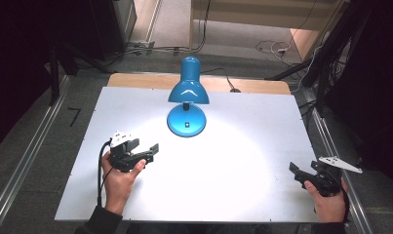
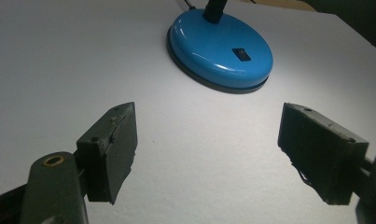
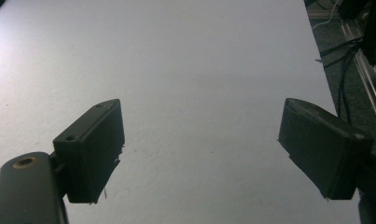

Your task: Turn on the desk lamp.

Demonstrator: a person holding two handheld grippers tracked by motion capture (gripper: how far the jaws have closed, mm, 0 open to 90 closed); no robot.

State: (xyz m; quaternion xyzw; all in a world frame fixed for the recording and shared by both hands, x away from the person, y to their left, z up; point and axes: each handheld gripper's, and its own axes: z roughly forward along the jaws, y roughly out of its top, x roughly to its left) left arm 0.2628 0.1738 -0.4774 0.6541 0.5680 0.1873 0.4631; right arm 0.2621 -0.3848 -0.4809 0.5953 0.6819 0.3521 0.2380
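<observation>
Blue lamp [image 1: 187, 100] shining on the counter [image 1: 243, 161]
I am holding my left tool [image 1: 146, 151] and right tool [image 1: 297, 171] spread wide, pinching nothing; I am seeing no writing.

Lamps: one — a blue desk lamp [image 1: 187, 95] (lit), with one switch [image 2: 242, 54] on its base
Grippers: two — left gripper [image 1: 147, 150], right gripper [image 1: 295, 170]
Tables: one white table [image 1: 243, 146]

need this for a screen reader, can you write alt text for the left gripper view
The left gripper holds its two black fingers wide apart with nothing between them, above a white table. Just ahead stands the round blue base of a desk lamp, with a small black switch on top.
</observation>
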